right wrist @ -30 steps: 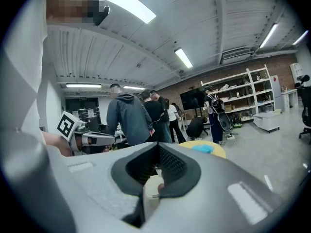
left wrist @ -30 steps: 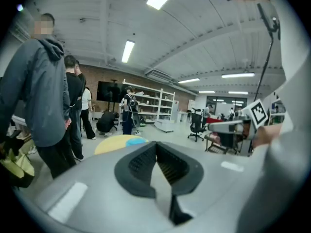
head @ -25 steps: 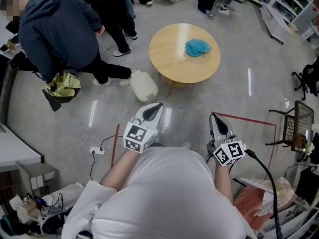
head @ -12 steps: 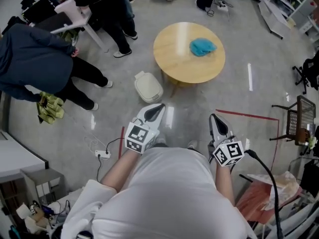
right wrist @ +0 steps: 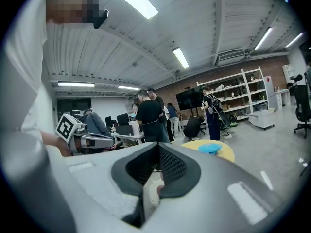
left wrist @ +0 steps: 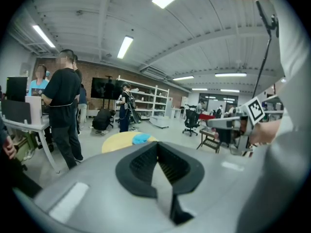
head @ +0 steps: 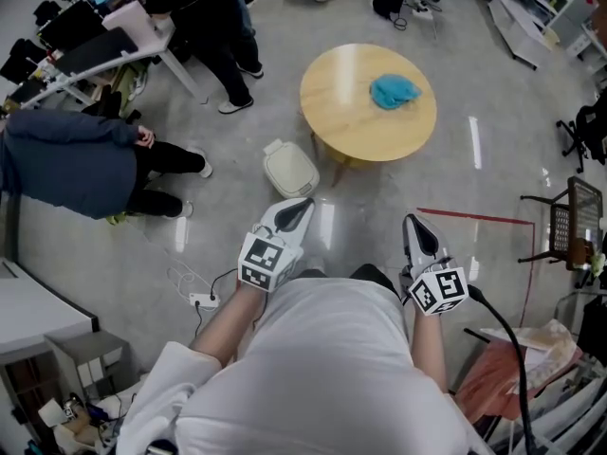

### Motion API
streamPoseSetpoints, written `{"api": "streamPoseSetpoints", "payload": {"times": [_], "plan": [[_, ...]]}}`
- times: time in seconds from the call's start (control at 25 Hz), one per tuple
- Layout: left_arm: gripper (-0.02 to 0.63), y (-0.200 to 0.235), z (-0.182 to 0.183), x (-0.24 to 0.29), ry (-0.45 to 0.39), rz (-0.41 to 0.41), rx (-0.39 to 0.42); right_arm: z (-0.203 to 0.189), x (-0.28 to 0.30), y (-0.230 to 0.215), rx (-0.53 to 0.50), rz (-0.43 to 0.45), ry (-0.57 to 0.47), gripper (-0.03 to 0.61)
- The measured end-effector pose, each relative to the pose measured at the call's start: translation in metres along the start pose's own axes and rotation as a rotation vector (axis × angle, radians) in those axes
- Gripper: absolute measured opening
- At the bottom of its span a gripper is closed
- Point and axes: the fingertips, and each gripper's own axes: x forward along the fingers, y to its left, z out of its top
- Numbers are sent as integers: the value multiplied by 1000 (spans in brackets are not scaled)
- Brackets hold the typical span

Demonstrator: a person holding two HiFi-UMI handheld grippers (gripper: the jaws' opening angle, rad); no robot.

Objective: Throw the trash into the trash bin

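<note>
Ahead of both pairs of jaws stands a round wooden table (head: 334, 126). On its top lies the crumpled blue trash (head: 395, 91), beyond and to the right of the left gripper (head: 302, 200) and almost straight beyond the right gripper (head: 410, 218), well apart from both. The left gripper's jaws are pressed together with nothing between them, and the right gripper's jaws are likewise closed and empty. Just past the left gripper's tips, on the floor beside the table's near edge, sits the white trash bin (head: 290, 170), lid down. Far off to the left of those jaws, a person in dark clothes (head: 76, 164) crouches.
</note>
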Motion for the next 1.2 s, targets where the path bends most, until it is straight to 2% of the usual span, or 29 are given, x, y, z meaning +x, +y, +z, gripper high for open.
{"api": "streamPoseSetpoints", "payload": {"times": [0.52,1.2], "plan": [[2,6,10,28,12,26,-17,11,26,-19,-25,51,22,2],[2,35,43,97,-11,198,-81,43,114,-92,-32,232,62,2]]}}
